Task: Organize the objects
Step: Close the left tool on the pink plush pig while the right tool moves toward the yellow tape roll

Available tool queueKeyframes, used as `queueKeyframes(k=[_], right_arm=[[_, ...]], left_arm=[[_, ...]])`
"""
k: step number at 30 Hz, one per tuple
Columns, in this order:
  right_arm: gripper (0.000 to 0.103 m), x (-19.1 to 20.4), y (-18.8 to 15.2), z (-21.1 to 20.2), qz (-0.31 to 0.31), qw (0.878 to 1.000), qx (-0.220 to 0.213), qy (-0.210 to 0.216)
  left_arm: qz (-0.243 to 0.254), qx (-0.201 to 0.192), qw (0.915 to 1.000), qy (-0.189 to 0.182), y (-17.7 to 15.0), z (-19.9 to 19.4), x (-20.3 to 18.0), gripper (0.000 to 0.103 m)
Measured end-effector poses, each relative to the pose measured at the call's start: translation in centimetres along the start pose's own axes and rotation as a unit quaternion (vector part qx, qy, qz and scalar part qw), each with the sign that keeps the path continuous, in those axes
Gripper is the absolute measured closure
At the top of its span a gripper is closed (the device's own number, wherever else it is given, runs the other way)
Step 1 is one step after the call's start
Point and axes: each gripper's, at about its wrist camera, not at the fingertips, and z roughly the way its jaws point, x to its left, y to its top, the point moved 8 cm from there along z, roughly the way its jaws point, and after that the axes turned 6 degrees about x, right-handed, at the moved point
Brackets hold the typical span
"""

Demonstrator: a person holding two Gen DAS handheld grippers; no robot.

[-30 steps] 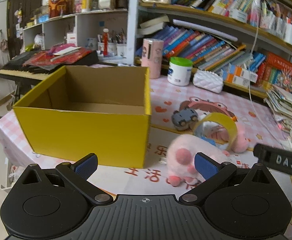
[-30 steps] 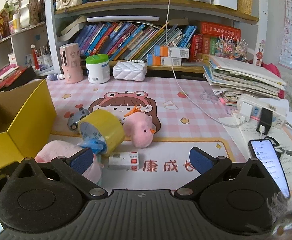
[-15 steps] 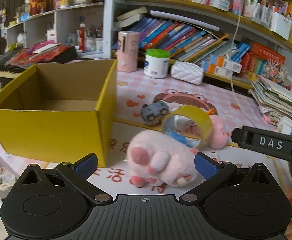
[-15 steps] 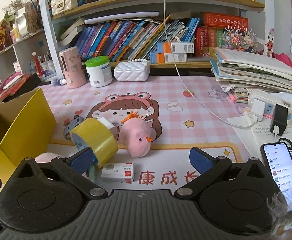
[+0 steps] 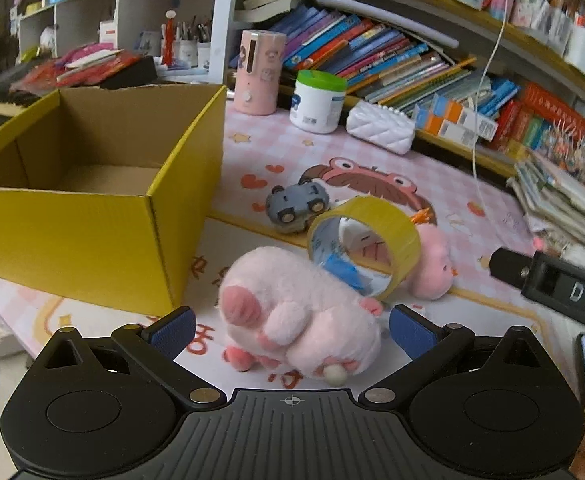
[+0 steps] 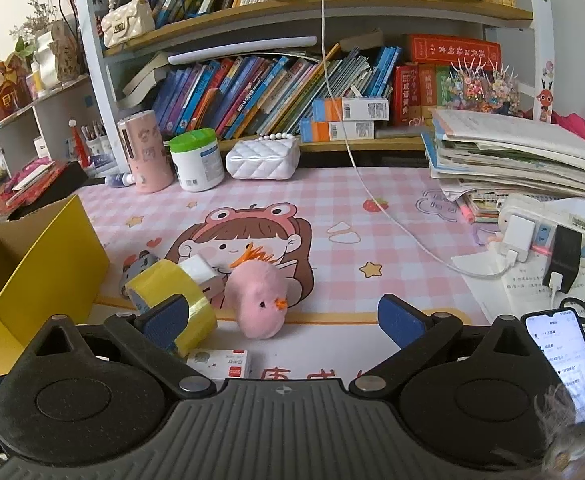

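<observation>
A cluttered table (image 5: 444,168) with a pink checked cartoon mat is seen from two wrist cameras. The left hand-held gripper (image 5: 290,326) is spread wide, and a pink plush pig (image 5: 296,312) lies between its blue pads, ungripped. Just behind the pig, a roll of yellow tape (image 5: 366,240) stands on edge, with a grey toy car (image 5: 296,202) and a pink plush chick (image 5: 432,268) beside it. An open yellow cardboard box (image 5: 92,216) sits to the left, nothing seen inside. The right hand-held gripper (image 6: 282,318) is also held wide and holds nothing; ahead of it lie the chick and a small white carton (image 6: 220,362). A lit phone (image 6: 564,360) rests at the right.
</observation>
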Motion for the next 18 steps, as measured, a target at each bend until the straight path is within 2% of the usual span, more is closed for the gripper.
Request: queueKeyframes(k=[7, 10, 13, 18], right_arm=[[0.001, -0.1, 0.1, 0.8, -0.019, 1.0, 0.006, 0.014], [0.001, -0.2, 0.2, 1.0, -0.028, 0.999, 0.004, 0.018], [0.001, -0.4, 0.2, 1.4, -0.033, 0.999, 0.008, 0.02], [0.001, -0.4, 0.2, 2.0, -0.037, 0.999, 0.018, 0.022]], left_arm=[[-0.013, 0.016, 0.9998, 0.004, 0.2, 2.0, -0.6, 0.0], [-0.033, 0.029, 0.9989, 0.016, 0.3, 3.1, 0.0, 0.0], [-0.053, 0.033, 0.998, 0.008, 0.4, 4.1, 0.2, 0.0], [-0.053, 0.057, 0.9968, 0.016, 0.2, 6.1, 0.2, 0.0]])
